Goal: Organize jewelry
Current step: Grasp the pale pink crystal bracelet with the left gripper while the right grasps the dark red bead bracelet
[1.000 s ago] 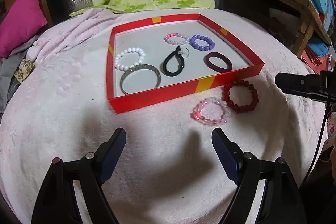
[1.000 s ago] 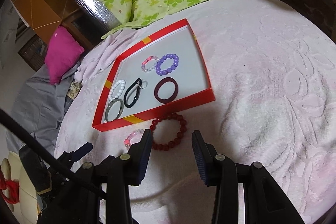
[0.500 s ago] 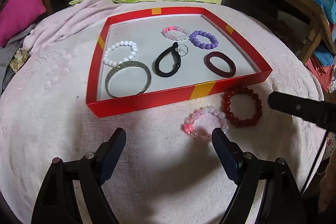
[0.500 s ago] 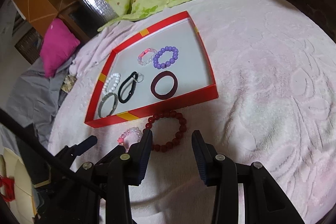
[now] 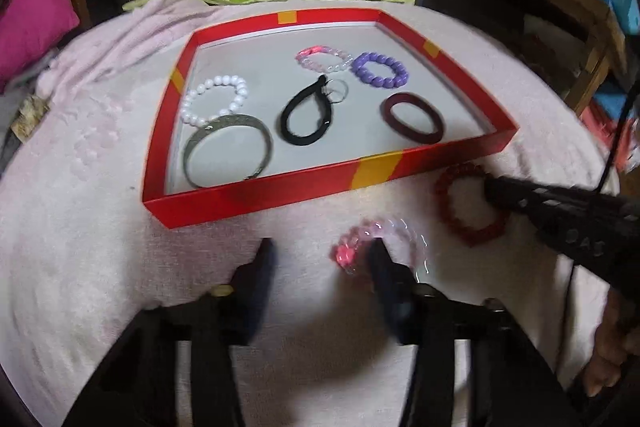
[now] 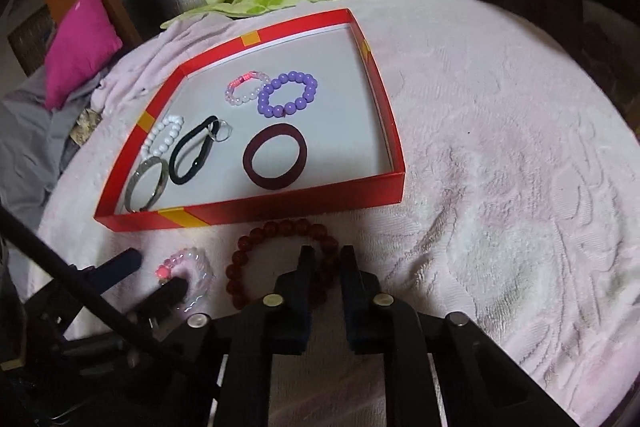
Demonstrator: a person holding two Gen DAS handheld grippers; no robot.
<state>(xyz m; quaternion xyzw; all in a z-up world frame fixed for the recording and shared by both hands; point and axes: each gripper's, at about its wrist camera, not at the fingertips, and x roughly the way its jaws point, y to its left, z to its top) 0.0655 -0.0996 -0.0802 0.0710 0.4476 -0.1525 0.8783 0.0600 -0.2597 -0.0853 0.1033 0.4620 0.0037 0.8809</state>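
Bracelets wait outside our red tray (image 6: 256, 215): the left gripper (image 5: 320, 255), spread, has one finger inside the pink bracelet (image 6: 192, 277); our right gripper (image 6: 326, 259) narrows around the red bracelet's (image 6: 256, 247) rim at five o'clock.

We see a fuzzy pale-pink cloth blanket (image 6: 500, 163), a matt red cardboard tray (image 6: 256, 213) and glossy purple plastic beads (image 6: 288, 93).

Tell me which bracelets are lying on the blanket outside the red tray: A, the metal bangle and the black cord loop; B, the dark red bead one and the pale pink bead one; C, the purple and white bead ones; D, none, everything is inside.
B: the dark red bead bracelet and the pale pink bead bracelet lie on the blanket in front of the red tray.
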